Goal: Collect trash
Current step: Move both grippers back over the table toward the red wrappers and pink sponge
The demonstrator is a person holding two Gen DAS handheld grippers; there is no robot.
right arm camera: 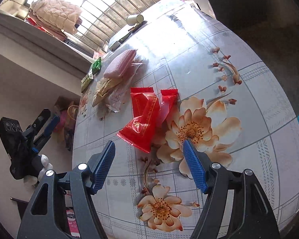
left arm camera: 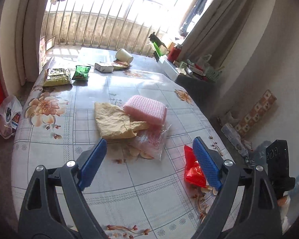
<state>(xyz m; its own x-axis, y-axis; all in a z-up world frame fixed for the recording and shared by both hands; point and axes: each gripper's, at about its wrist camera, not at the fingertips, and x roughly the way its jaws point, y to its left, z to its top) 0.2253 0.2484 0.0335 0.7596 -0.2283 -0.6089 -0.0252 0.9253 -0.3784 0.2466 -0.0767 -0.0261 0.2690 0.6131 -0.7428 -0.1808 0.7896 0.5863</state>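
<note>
A floral tablecloth covers the table [left arm camera: 145, 189]. On it lie a yellow crumpled paper [left arm camera: 113, 121], a pink foam pad [left arm camera: 146, 109] on a clear plastic bag [left arm camera: 149, 143], and red wrappers [left arm camera: 193, 169]. My left gripper [left arm camera: 149, 146] is open and empty, just short of the clear bag. In the right wrist view my right gripper [right arm camera: 149, 145] is open and empty, right in front of two red wrappers [right arm camera: 143, 119]. The pink pad [right arm camera: 120, 63] and yellow paper [right arm camera: 103, 89] lie beyond. The left gripper [right arm camera: 43, 127] shows off the table's left edge.
At the far end lie a yellow-green snack bag [left arm camera: 56, 77], a green packet [left arm camera: 80, 73], a small box [left arm camera: 103, 67] and a tipped paper cup [left arm camera: 124, 55]. A cluttered side table [left arm camera: 191, 71] stands at right. A plastic bag [left arm camera: 8, 115] sits on the floor at left.
</note>
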